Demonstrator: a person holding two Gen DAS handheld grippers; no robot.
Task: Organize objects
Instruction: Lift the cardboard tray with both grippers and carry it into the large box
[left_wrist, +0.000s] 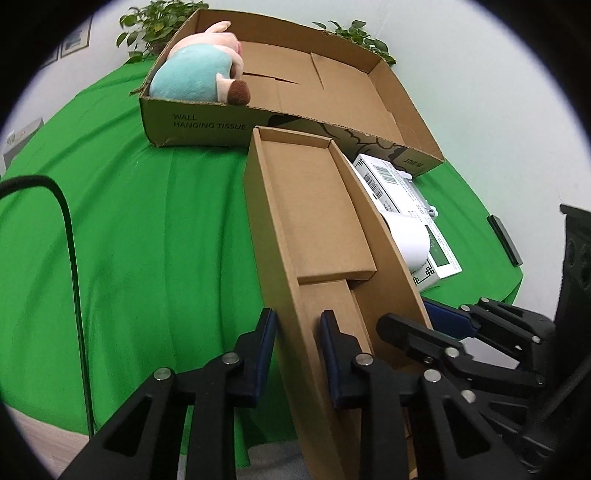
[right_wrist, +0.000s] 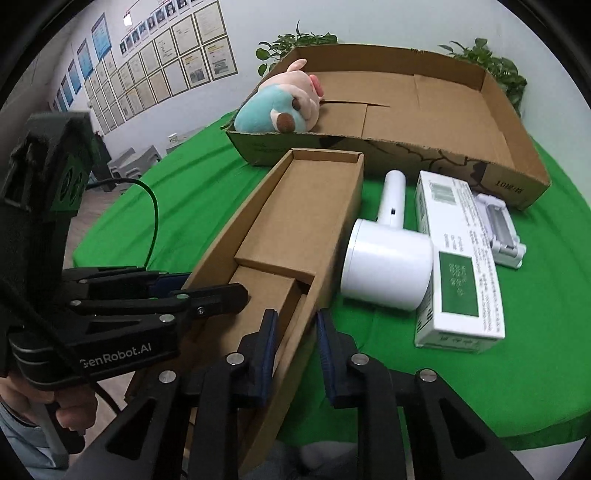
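Left wrist view: both tongs, left (left_wrist: 298, 332) & right (right_wrist: 294, 332), pinch narrow box (left_wrist: 314, 206) walls w/ thin grip; box could tip, hitting dryer (right_wrist: 384, 266).

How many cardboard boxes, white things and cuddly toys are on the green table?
Cardboard boxes: 2, the big tray box and the long narrow box.
White things: 3, the hair dryer, the carton and the small stand.
Cuddly toys: 1, the plush pig.
Total: 6

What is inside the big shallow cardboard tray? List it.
Big shallow cardboard tray: one pink-and-teal plush pig in its left corner, otherwise bare flaps. The pig covers that corner's floor.
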